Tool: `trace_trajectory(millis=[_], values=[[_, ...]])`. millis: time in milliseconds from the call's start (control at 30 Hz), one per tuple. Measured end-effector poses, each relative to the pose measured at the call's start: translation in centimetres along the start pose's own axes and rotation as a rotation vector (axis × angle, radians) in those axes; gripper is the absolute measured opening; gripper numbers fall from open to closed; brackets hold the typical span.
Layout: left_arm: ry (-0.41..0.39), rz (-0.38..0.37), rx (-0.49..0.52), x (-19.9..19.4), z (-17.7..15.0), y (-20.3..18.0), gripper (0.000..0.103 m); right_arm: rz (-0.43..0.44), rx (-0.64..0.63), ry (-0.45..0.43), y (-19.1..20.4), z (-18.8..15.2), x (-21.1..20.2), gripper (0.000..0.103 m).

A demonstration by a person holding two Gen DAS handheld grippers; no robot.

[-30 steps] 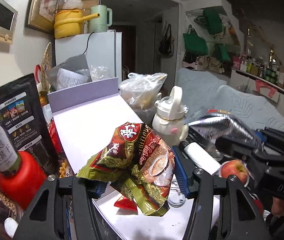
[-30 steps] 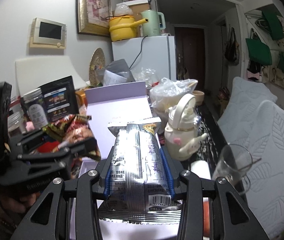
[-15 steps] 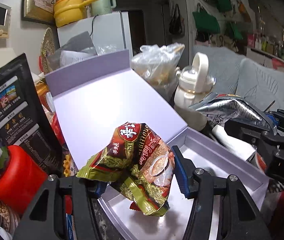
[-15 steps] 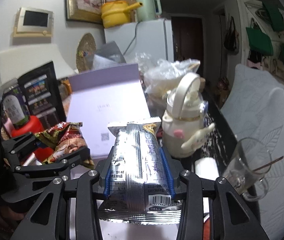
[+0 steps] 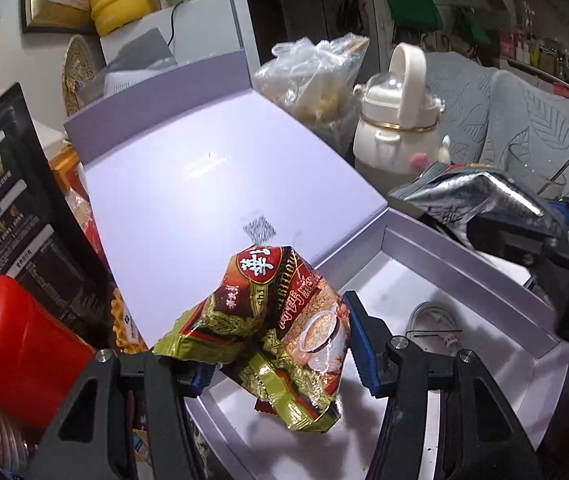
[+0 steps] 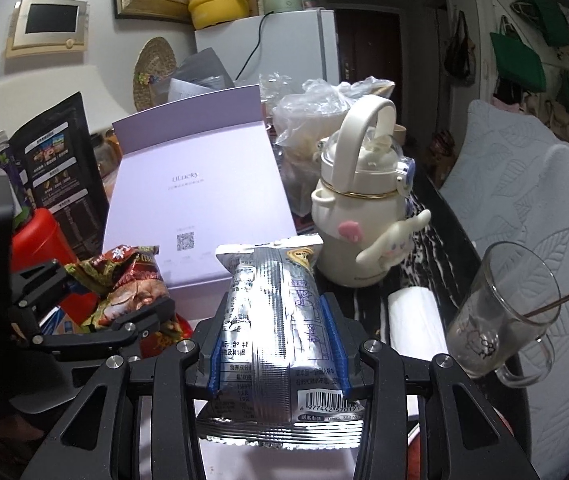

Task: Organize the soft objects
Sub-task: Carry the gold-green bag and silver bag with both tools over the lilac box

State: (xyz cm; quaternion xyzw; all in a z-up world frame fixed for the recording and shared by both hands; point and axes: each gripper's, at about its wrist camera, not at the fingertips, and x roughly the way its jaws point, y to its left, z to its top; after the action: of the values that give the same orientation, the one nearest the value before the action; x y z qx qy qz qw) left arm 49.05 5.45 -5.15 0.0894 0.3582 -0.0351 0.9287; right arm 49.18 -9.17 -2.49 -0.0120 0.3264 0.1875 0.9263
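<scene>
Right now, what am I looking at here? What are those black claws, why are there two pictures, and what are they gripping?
There is no robot: a person carries a two-fingered tool in each hand, and a wide-angle camera on each looks along its fingers. That gives two pictures, one per hand. The left tool is shut on a crumpled red and gold snack packet, held over the open lilac box, whose lid stands raised behind. The right tool is shut on a silver foil packet. Around the box sit a white kettle-shaped bottle, a glass mug, a red container and a black pouch.
</scene>
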Motion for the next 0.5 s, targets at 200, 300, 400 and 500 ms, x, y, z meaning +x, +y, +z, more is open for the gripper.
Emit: trace_trajectory(millis=[200,300,400,500], values=[[0.061,0.030,0.007,1.5,-0.5,0.0,0.056,0.011,0.009,0.018,-0.2,0.0,0.6,0.041],[0.073,0.058,0.013,1.9,-0.8,0.1,0.056,0.011,0.010,0.043,-0.4,-0.1,1.2,0.041],[0.099,0.057,0.018,2.5,-0.8,0.0,0.058,0.015,0.017,0.067,-0.5,-0.3,1.7,0.041],[0.104,0.066,0.044,2.7,-0.8,-0.4,0.072,0.015,0.016,0.078,-0.5,-0.5,2.1,0.041]])
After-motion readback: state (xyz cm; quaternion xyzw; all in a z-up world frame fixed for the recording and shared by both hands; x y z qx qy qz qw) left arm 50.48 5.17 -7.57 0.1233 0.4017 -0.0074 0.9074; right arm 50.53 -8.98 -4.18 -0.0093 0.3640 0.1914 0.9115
